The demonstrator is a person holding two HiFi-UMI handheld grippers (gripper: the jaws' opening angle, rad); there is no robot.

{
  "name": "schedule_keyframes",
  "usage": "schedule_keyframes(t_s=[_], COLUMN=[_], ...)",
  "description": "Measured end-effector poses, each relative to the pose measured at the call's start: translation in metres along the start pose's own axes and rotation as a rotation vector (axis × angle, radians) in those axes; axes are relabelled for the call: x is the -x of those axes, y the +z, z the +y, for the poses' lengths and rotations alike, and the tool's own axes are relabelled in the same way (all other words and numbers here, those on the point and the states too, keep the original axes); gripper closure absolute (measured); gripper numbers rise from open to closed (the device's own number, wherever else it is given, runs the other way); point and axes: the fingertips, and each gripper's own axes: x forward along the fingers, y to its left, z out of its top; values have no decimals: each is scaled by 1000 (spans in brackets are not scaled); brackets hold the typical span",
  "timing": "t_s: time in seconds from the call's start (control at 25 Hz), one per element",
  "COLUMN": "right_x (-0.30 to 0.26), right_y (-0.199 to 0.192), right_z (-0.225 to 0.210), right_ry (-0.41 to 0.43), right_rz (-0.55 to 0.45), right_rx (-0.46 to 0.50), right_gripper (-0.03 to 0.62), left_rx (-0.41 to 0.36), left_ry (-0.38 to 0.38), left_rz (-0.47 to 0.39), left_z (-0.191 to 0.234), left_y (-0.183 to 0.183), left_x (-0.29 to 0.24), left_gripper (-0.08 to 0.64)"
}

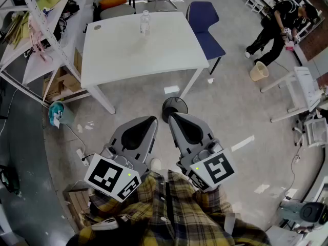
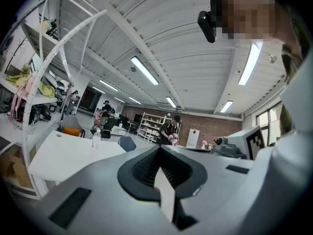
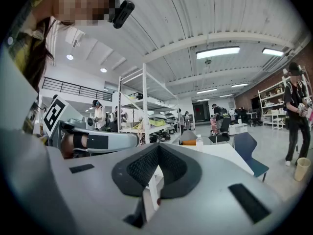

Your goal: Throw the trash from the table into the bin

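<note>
The left gripper [image 1: 152,120] and the right gripper [image 1: 172,117] are level and side by side over the floor, just ahead of the person's plaid shirt [image 1: 174,209]. Each gripper is closed and empty. Beyond them stands the white desk [image 1: 128,55], with a clear plastic bottle [image 1: 145,22] upright near its far edge. A tan bin [image 1: 259,72] sits on the floor well to the right of the desk, beside a bending person [image 1: 279,27].
</note>
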Motion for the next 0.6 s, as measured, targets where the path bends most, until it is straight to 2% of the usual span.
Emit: schedule_keyframes(t_s=[0.16, 0.6], right_x=[1, 19], right_y=[-12, -9], right_z=[-7, -24], right_ry=[-24, -17], right_rz=[71, 37], right_rx=[5, -12], right_gripper=[594, 594], left_rx=[-5, -11], left_ry=[-4, 67], left_rz=[5, -18], left_z=[1, 2], left_y=[0, -3], left_x=[-4, -6], left_gripper=[552, 552])
